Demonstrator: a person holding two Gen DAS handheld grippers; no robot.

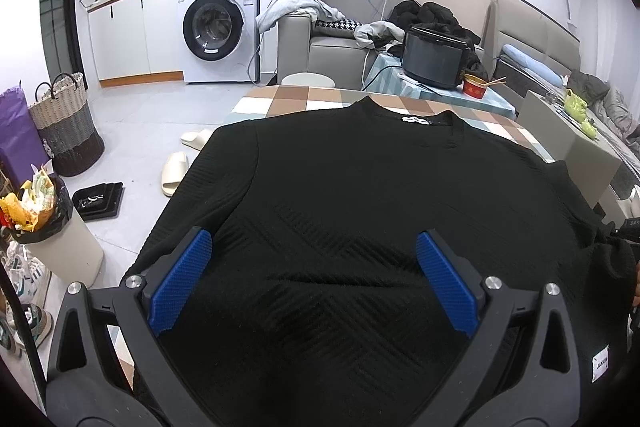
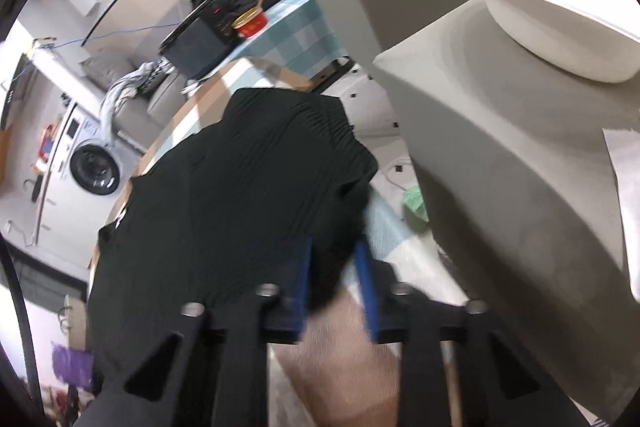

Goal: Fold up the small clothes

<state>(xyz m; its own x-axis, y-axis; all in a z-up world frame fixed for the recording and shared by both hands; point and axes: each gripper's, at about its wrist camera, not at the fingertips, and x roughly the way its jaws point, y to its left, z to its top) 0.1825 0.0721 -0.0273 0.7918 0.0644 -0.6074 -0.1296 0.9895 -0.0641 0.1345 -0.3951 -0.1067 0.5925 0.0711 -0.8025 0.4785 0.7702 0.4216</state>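
Garment: a black textured sweater is lying spread on the tabletop, which is wearing a checked cloth; the body is looking flat and unfolded in the left wrist view.
Direction: the neck opening with the white label is pointing away from the left camera, toward the sofa side; the hem is lying nearest to the left gripper; so the long axis is running from the near hem to the far collar.
Left gripper: the left gripper is hovering over the lower body of the sweater; its blue fingers are standing wide apart and are holding nothing.
Right gripper: the right gripper is sitting at the right edge of the sweater; its fingers are nearly together with a bunch of black cloth between them; the picture is blurred, so I am judging it as a clamp on the sweater and not seeing it sharply.
Progress: I am judging the task as just starting; no fold is showing yet; the side or sleeve at the right is probably being taken first; the other side and the crosswise fold are remaining.
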